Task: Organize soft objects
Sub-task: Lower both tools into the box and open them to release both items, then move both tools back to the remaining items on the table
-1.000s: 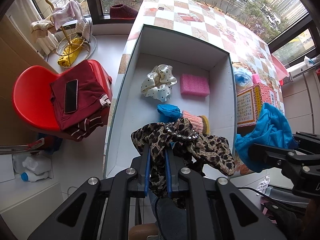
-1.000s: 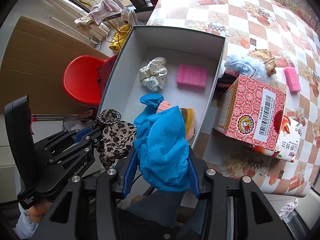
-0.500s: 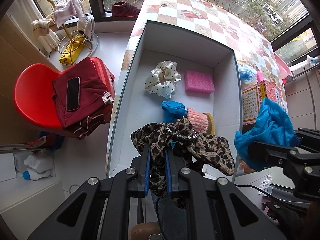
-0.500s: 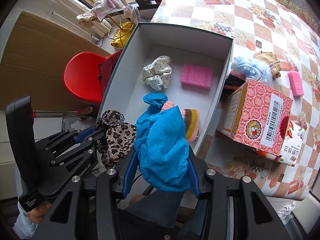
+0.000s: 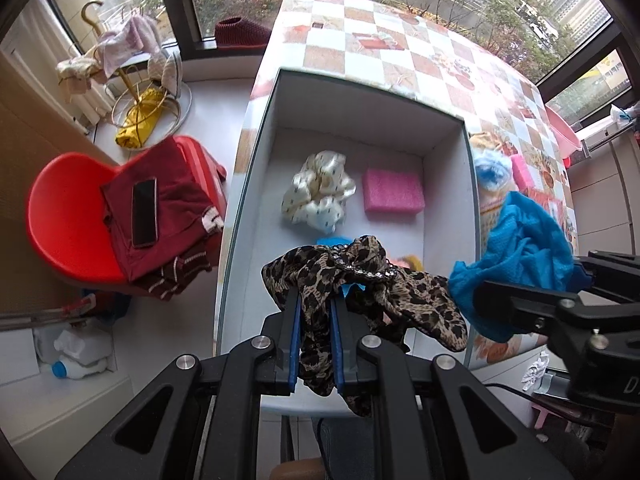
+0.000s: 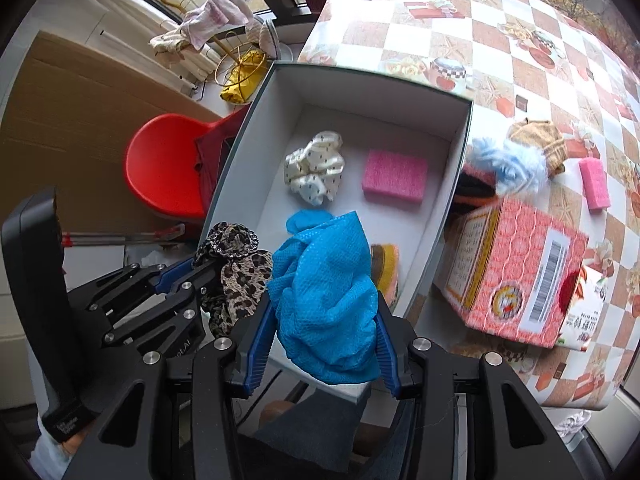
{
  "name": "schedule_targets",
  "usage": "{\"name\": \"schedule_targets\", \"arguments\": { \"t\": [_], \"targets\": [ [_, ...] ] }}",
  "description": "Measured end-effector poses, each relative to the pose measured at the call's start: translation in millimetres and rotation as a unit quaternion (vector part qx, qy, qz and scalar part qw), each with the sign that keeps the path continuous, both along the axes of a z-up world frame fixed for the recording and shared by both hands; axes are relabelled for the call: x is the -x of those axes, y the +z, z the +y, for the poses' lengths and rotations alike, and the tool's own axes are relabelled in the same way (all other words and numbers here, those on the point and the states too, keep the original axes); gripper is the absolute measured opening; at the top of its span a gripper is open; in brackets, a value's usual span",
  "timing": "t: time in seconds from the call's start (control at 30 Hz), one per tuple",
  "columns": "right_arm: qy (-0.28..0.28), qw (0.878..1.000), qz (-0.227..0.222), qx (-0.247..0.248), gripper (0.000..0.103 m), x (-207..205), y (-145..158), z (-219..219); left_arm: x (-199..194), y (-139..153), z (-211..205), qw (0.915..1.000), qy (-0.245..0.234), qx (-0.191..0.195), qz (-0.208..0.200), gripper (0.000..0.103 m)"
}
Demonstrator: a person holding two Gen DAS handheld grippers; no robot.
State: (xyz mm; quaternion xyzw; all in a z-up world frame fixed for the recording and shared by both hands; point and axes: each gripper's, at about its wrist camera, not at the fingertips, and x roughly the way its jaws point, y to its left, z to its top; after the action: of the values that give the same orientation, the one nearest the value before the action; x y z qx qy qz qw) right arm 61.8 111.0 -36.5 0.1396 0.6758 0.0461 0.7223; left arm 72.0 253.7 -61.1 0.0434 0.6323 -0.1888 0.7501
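Two loads in hand, one per gripper. Left gripper [image 5: 314, 320]: jaws pinched tight on a leopard-print cloth [image 5: 360, 276], most of which bunches above and to the right of the fingertips, a beaded trim across the top. Right gripper [image 6: 320, 312]: jaws part-way apart and clamped on a bulky blue cloth [image 6: 326, 292] that fills the gap and bulges past the tips. Both point steeply down over the near end of the white box [image 5: 256, 208].

Step, as I read it: carry phase, both cloths lifted and poised above the box, neither released. Next move likely calls for lowering each into the box and opening the jaws. Judgement only.

Box contents beyond the jaws: polka-dot scrunchie [image 5: 318, 188] and pink sponge [image 5: 394, 192] side by side toward the far wall; a blue piece and a pink-and-yellow knit item [image 6: 386, 264] just ahead of the fingertips, partly hidden by the held cloths.

Open room: bare floor between the scrunchie and the near items, and along the left wall ahead of the left jaws. The near end is crowded.

Edges: right box wall sits close beside the right jaws, with a red patterned carton [image 6: 516, 276] just outside it. The two grippers hang near each other, cloths nearly touching; a snag between them looks possible. More soft items lie on the checked table [image 6: 460, 32] beyond the carton.
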Motion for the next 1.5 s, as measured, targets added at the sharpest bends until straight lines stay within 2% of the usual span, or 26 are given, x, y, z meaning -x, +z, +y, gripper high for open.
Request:
{"name": "schedule_targets", "arguments": {
  "t": [0.4,0.97,1.03,1.07,1.1,1.13,1.17,1.2,1.3,1.37,1.5],
  "targets": [
    [-0.026,1.000,-0.012,0.012,0.047,-45,2,-20,-51,-2,-25,0.9999,-0.005,-0.007,-0.011,0.014],
    [-0.035,0.999,0.007,0.014,0.047,-72,-16,-36,-65,-16,-46,0.9997,-0.014,-0.020,0.005,0.017],
    [-0.035,0.999,0.006,0.012,0.047,-74,-16,-37,-65,-16,-46,0.9998,-0.014,-0.011,0.008,0.026],
    [-0.034,0.999,0.006,0.010,0.047,-75,-17,-37,-66,-15,-46,0.9999,-0.013,-0.008,0.007,0.041],
    [-0.033,0.999,0.006,0.005,0.050,-75,-17,-38,-66,-15,-46,0.9999,-0.012,-0.007,0.005,0.061],
    [-0.033,0.999,0.006,0.003,0.053,-76,-17,-38,-65,-13,-46,0.9999,-0.010,-0.008,0.000,0.070],
    [-0.031,0.999,0.004,0.005,0.062,-76,-16,-38,-64,-11,-46,0.9999,-0.009,-0.008,-0.005,0.080],
    [-0.030,1.000,0.002,0.008,0.073,-76,-15,-37,-64,-10,-46,0.9999,-0.009,-0.009,-0.008,0.081],
    [-0.031,0.999,-0.005,0.010,0.094,-75,-11,-39,-64,-10,-45,0.9999,-0.004,-0.011,-0.007,0.088],
    [-0.035,0.999,-0.004,0.006,0.102,-75,-10,-41,-65,-13,-43,1.0000,0.005,-0.007,0.001,0.090],
    [-0.045,0.999,-0.006,0.000,0.102,-71,-6,-49,-67,-17,-39,0.9998,0.017,-0.008,0.012,0.090]
  ]
}}
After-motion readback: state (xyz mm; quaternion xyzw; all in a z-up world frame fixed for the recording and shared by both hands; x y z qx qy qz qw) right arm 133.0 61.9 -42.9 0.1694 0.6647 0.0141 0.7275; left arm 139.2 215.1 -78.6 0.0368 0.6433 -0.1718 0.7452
